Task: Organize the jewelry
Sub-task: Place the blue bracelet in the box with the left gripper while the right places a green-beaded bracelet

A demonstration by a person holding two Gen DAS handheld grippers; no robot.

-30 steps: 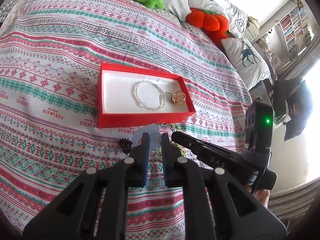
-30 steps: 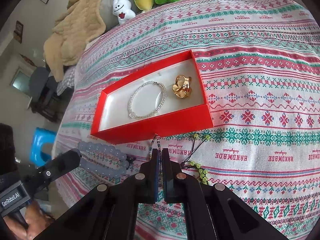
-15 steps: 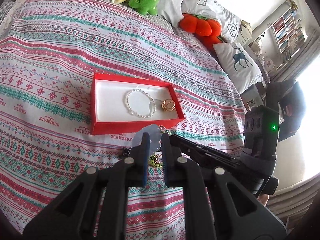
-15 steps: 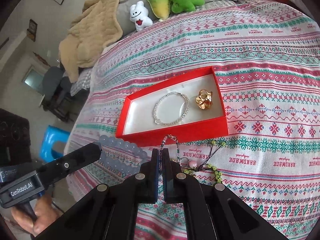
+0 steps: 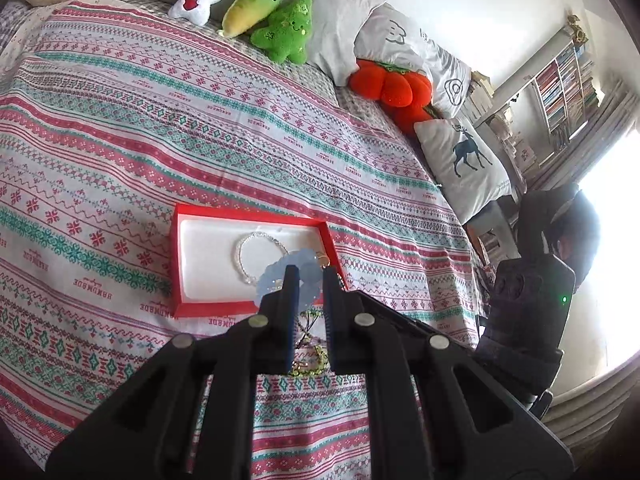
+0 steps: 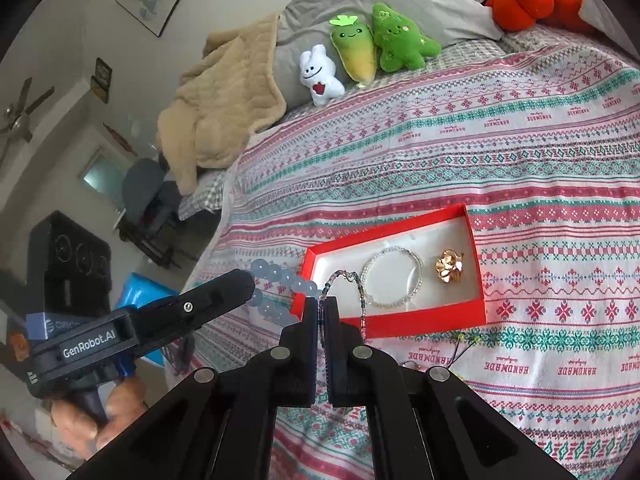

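A red jewelry box (image 5: 176,264) (image 6: 476,264) with a white lining lies on the patterned bedspread. It holds a clear bead bracelet (image 5: 244,256) (image 6: 392,276) and a gold ring (image 6: 450,270). My left gripper (image 5: 308,276) (image 6: 250,284) is shut on a pale blue bead bracelet (image 5: 276,278) (image 6: 280,276), held in the air near the box's front edge. My right gripper (image 6: 322,304) is shut on a thin multicoloured bead chain (image 6: 362,300), lifted above the box's front. A green bead cord (image 5: 308,364) (image 6: 466,340) lies on the bedspread in front of the box.
Plush toys (image 5: 280,20) (image 6: 360,52), pillows (image 5: 464,160) and an orange plush (image 5: 388,84) line the head of the bed. A beige blanket (image 6: 216,108) lies at the far left corner. The bed's edge drops off to the left in the right wrist view.
Both grippers have risen well above the bedspread, each with its bracelet. The thin chain has come off the bed and now hangs from my right gripper.
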